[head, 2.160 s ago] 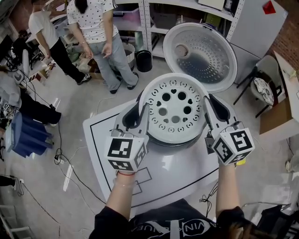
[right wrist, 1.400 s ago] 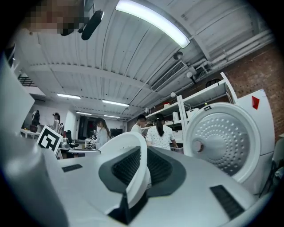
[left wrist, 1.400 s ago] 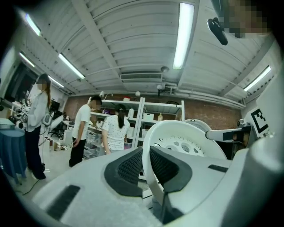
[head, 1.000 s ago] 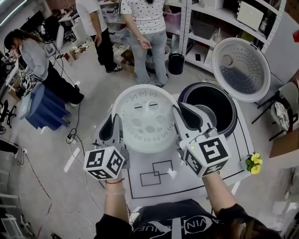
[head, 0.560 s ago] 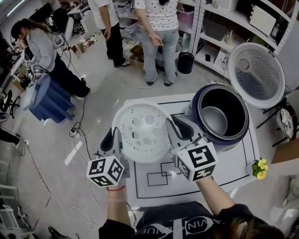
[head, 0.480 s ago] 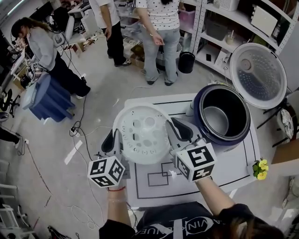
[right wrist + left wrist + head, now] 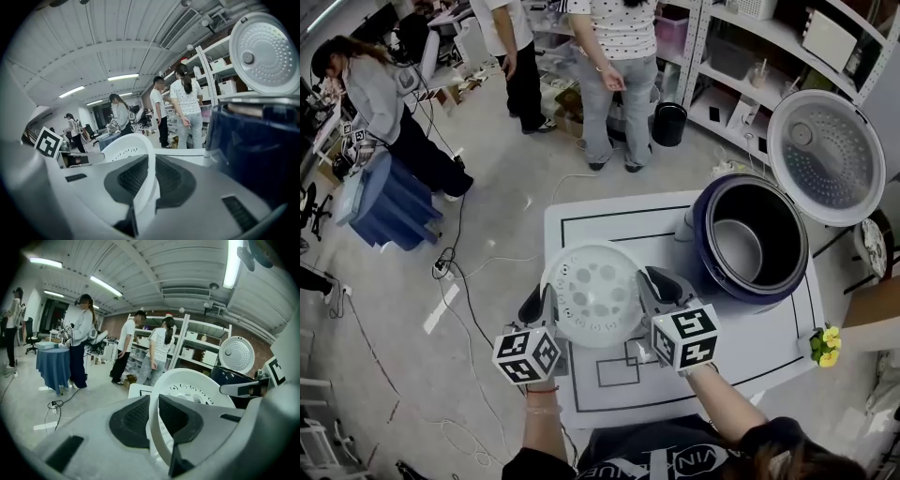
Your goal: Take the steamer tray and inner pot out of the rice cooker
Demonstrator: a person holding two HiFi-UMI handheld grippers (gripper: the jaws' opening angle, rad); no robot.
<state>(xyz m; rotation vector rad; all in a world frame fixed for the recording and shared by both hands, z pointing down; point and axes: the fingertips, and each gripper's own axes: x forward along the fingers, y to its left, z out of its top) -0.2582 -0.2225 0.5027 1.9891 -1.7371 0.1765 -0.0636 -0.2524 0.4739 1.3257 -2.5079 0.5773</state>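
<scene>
Head view: my left gripper (image 7: 546, 302) pinches the rim of the steamer tray (image 7: 598, 292) at 9 o'clock, my right gripper (image 7: 651, 286) at 3 o'clock. I hold it over the counter (image 7: 591, 230); the open rice cooker (image 7: 769, 292), inner pot (image 7: 736, 251) inside, stands at 2 o'clock.

- I see a white counter (image 7: 581, 225) marked with black rectangles, with yellow flowers (image 7: 822, 343) by its right edge.
- A black bin (image 7: 667, 124) stands beside the shelves (image 7: 741, 84).
- A blue-draped table (image 7: 389, 202) is at left, with cables (image 7: 450, 267) on the floor nearby.
</scene>
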